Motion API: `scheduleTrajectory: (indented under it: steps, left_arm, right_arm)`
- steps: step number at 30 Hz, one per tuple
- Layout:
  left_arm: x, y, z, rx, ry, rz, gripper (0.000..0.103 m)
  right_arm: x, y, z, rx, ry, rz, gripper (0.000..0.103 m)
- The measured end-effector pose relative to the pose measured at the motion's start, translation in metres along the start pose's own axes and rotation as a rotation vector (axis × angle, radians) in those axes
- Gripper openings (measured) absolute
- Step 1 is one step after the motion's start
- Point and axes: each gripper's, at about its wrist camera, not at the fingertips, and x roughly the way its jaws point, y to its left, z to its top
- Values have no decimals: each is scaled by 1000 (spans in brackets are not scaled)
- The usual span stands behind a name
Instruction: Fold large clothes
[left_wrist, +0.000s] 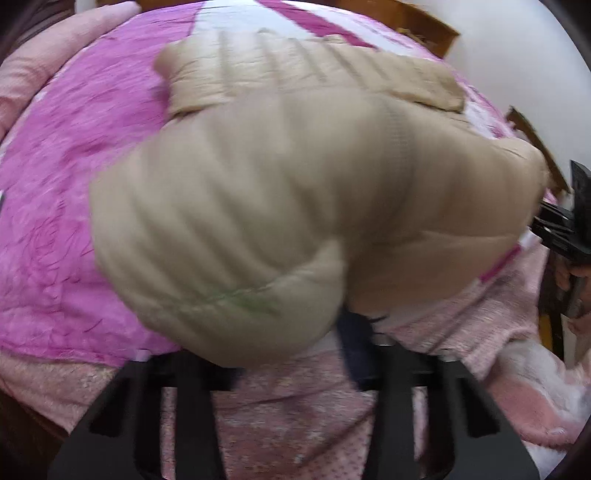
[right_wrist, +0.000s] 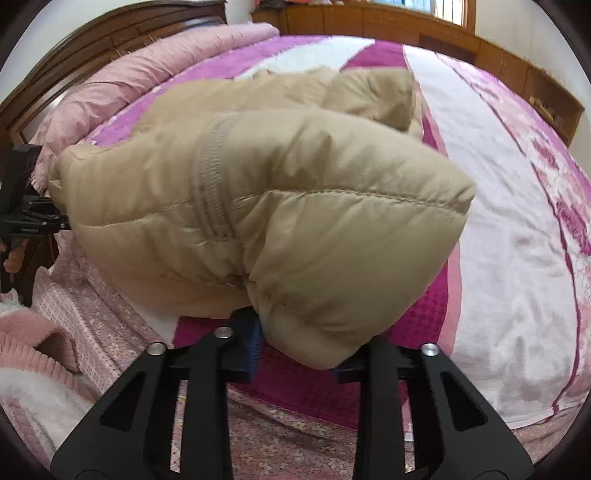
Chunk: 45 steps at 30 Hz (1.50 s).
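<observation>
Far left in the right wrist view: dark wooden headboard (right_wrist: 74, 48), a rolled pale-pink quilt (right_wrist: 147, 70) beside it, and a pink knitted blanket (right_wrist: 44, 343) low at the edge. Just there too, the left claw (right_wrist: 55, 221), black, meeting the near left corner of the jacket.

Across the middle: a beige quilted puffer jacket (right_wrist: 258, 206), zipper (right_wrist: 210, 177) running up its front, bunched and lifted at its near edge, its far part lying on the magenta-and-white bedspread (right_wrist: 498, 221) of the bed. Near right corner of the jacket pinched in the right claw (right_wrist: 295, 354), blue pads (right_wrist: 255, 347) pressed to the padding, closed on the fabric.

To the right: white floral panel of the bedspread, then a wooden cabinet (right_wrist: 517, 66) along the wall.

In the left wrist view, blurred: pink quilt (left_wrist: 55, 66) at left, magenta bedspread (left_wrist: 74, 184), then the jacket (left_wrist: 258, 203) filling the centre, a green mark (left_wrist: 251, 299) on its near fold. Left claw (left_wrist: 288, 354) closed on that near fold, padding bulging over the fingers. At the far right edge, the right claw (left_wrist: 546, 221) at the jacket's other corner, a hand (left_wrist: 569, 280) below it.
</observation>
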Motion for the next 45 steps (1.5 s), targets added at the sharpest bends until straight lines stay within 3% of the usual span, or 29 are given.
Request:
scheduleTrajectory:
  steps: [2,4,11,18,22,29,34,39,42,45]
  left_arm:
    - [-8,-2,-1,-2,-8,-31,22]
    - [-18,-3,-2,-17,-22,-50,20]
    - [-61,-7,16,-55,-115,-82,18]
    - [-84,-2,60,-94,-221,-85,17]
    - [-94,0,86,-132,-249,-123,17]
    - [-99,13,114,-166,-281,-133,17]
    - [-83,22,146,-164,-282,-73,17]
    - [-55,32,187,-175,-262,-17,18]
    - [-41,36,204,-183,-254,35,25]
    - [-34,37,216,-185,-268,33,46]
  right_arm:
    - [-8,3,1,-2,-29,-2,19]
    - [-18,3,2,16,-68,13,18]
    - [-50,-1,21,74,-197,81,16]
    - [-67,-17,58,155,-316,166,16]
    - [-75,-22,85,166,-353,191,16]
    - [-78,-32,116,181,-367,215,16]
    - [-53,-48,146,238,-357,233,17]
    - [-17,-68,184,289,-315,196,23]
    - [8,-76,203,313,-267,165,27]
    - [31,-88,212,359,-231,117,45]
